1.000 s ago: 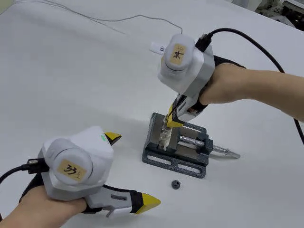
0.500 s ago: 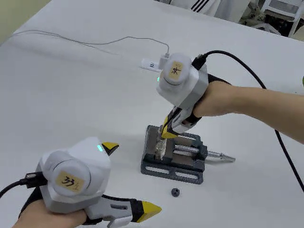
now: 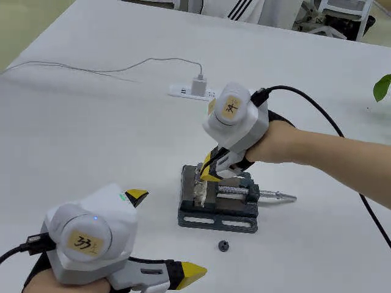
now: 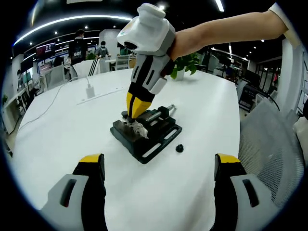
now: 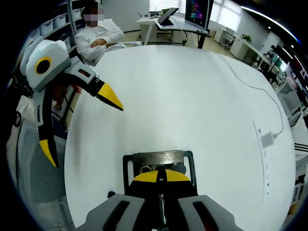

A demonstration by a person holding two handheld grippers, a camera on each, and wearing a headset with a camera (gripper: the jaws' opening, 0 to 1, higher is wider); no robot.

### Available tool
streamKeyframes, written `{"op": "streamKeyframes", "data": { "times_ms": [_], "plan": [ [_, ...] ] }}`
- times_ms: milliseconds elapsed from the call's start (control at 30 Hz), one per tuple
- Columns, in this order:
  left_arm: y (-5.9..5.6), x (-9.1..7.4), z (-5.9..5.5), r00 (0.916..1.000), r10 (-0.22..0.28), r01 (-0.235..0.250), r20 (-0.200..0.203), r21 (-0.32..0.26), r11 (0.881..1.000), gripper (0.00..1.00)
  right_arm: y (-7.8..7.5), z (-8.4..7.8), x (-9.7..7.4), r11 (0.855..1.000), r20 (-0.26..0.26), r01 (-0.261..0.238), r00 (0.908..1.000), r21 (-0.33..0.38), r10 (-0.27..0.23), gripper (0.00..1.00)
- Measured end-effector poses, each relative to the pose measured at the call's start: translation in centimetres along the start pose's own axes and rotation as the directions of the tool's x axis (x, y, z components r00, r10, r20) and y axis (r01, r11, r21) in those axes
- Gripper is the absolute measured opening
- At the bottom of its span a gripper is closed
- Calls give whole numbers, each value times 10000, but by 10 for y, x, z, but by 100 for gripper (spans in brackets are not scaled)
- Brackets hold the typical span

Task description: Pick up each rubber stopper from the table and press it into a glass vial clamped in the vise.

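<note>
One stopper (image 3: 224,245) lies beside the vise (image 3: 215,215); right gripper (image 3: 204,174) jaws clenched, left gripper (image 4: 158,163) jaws spread.

Left tongs (image 3: 164,234) slightly farther from the vise (image 3: 217,210).

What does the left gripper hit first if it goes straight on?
Most likely the vise, centred ahead between the left gripper's open jaws, with the right gripper's tips down over it. The loose stopper lies off that line. Depth is unclear.
</note>
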State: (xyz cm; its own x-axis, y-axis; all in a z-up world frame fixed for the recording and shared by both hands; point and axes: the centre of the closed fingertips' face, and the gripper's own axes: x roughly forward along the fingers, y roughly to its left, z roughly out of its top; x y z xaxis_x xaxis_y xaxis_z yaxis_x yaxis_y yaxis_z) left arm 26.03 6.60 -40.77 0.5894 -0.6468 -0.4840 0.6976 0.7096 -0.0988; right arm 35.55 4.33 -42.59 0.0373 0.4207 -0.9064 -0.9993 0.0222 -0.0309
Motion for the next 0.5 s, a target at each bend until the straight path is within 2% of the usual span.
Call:
{"op": "streamKeyframes", "data": {
  "times_ms": [333, 500],
  "plan": [
    [-3, -3, 1, 9999, 115, -115, -70, 69, 9999, 94, -3, -1, 1, 9996, 124, 86, 9999, -270, -82, 0],
    [-4, -5, 0, 9998, 141, -140, -113, 96, 9999, 94, -3, -1, 1, 9997, 290, 175, 9994, -144, -171, 0]
  ]
}}
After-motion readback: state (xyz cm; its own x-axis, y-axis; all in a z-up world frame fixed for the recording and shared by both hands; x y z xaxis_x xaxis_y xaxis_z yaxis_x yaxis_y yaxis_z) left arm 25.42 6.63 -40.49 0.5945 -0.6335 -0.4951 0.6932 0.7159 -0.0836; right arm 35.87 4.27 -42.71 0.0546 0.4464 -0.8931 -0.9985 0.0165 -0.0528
